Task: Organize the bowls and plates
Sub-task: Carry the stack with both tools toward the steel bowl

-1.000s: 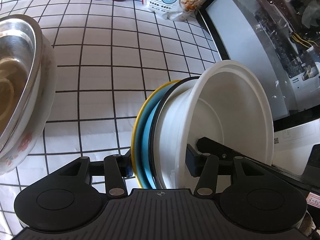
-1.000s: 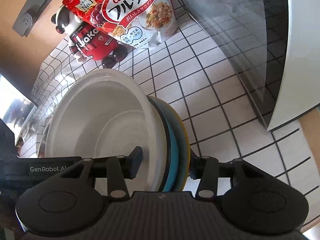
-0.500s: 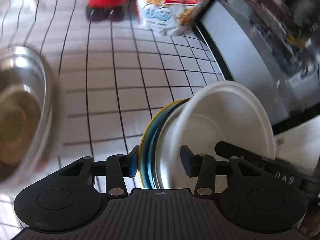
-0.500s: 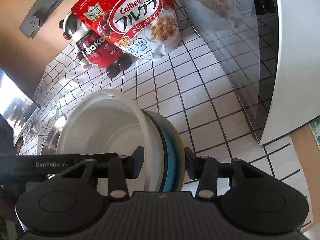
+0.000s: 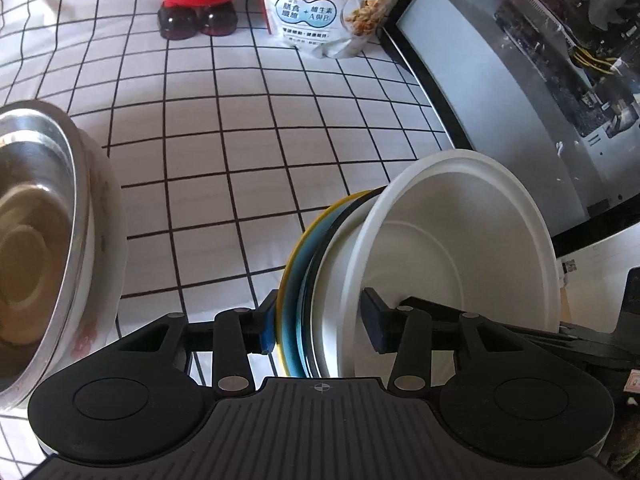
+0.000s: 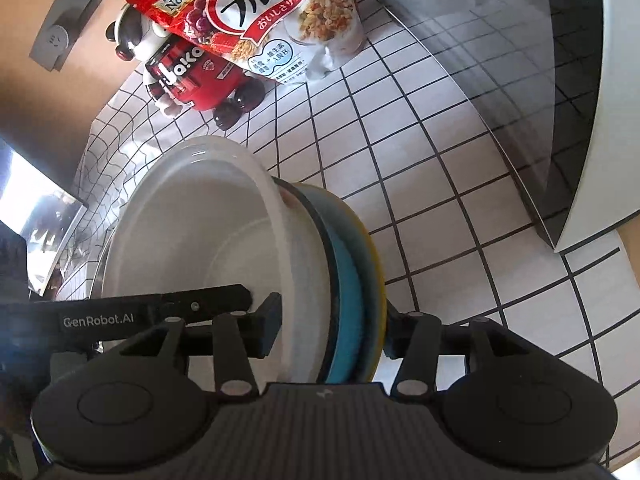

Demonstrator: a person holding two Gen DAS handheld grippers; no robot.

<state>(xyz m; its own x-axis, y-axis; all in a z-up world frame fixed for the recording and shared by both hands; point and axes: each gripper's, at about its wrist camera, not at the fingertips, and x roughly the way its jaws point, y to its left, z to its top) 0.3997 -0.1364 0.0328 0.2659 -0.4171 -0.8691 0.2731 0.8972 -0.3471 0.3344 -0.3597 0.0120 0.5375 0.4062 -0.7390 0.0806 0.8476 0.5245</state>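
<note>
We hold the stack (image 5: 320,288) of white bowl (image 5: 460,240) on plates between us, left gripper (image 5: 320,322) and right gripper (image 6: 328,328) both clamped on opposite rims, steel bowl (image 5: 36,240) at the left gripper's nine o'clock.

Right gripper (image 6: 326,330) clamped across a nested stack: white bowl (image 6: 192,240), black, blue plate (image 6: 348,292), yellow plate (image 6: 374,280). Behind, cereal bag (image 6: 260,16) and red figurine (image 6: 192,76) on gridded cloth (image 6: 440,208).
</note>
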